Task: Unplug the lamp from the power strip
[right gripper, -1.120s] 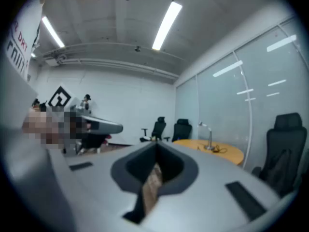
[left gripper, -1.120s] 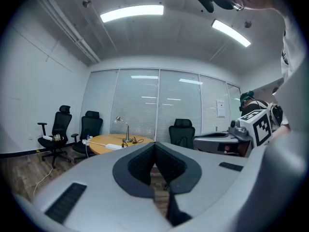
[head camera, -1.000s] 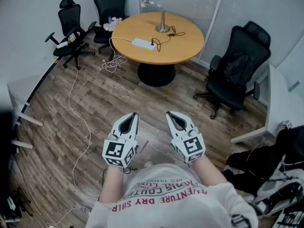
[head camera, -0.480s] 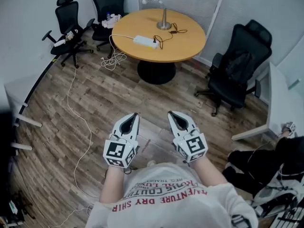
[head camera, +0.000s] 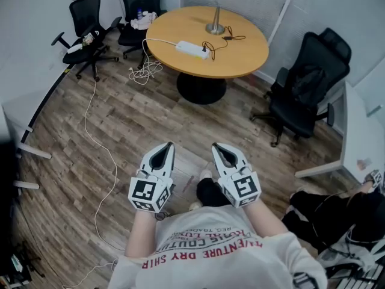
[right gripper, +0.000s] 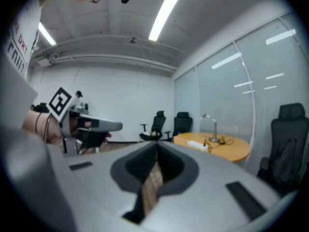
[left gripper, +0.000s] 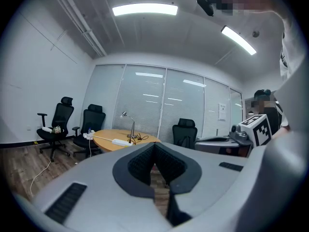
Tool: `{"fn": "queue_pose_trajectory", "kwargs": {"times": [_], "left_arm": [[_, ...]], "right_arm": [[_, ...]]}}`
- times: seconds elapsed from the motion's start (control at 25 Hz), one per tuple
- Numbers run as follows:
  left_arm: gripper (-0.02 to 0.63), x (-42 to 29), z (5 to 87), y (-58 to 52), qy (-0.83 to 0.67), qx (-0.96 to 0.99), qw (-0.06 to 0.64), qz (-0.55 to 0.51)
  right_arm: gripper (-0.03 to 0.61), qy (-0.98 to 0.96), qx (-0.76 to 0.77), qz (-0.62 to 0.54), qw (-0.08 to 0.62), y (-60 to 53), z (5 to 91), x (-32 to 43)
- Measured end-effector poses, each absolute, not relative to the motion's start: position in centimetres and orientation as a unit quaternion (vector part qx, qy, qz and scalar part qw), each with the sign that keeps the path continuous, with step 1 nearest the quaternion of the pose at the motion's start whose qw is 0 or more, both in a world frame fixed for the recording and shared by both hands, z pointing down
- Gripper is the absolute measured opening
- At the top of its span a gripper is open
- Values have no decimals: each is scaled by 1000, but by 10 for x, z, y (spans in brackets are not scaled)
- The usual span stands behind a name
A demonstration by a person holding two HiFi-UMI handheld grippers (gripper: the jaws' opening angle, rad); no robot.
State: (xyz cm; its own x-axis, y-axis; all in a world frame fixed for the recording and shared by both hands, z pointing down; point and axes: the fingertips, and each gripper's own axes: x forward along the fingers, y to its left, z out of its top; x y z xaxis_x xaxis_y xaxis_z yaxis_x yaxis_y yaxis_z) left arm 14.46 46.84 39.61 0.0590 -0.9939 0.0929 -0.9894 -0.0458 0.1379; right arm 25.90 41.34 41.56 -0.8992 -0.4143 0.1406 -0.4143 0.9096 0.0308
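We held the left gripper (head camera: 165, 147) and right gripper (head camera: 218, 146) low before us, each with jaws pressed together, gripping nothing. The silver gooseneck desk lamp (head camera: 214, 18) and the white oblong power strip (head camera: 191, 47) sat on the round wooden table (head camera: 243, 56), well apart from both grippers.

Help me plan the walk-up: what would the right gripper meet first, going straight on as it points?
Nothing nearby: the right gripper, shut, faces open air over the wood floor. Farther on, probably the round table edge or the office chairs beyond; depth is unclear.
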Motion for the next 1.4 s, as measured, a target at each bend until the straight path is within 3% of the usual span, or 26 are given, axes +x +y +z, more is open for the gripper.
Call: {"fn": "queue_pose_trajectory", "kwargs": {"times": [0.44, 0.92, 1.4], "left_arm": [[28, 72, 424, 398, -707, 700, 102, -2], [28, -34, 421, 213, -698, 708, 107, 6], [28, -70, 423, 80, -668, 735, 115, 21]], "right_arm": [[29, -976, 202, 25, 79, 324, 439, 182], [29, -971, 220, 38, 80, 136, 442, 82], [29, -957, 264, 74, 97, 15, 452, 57]]}}
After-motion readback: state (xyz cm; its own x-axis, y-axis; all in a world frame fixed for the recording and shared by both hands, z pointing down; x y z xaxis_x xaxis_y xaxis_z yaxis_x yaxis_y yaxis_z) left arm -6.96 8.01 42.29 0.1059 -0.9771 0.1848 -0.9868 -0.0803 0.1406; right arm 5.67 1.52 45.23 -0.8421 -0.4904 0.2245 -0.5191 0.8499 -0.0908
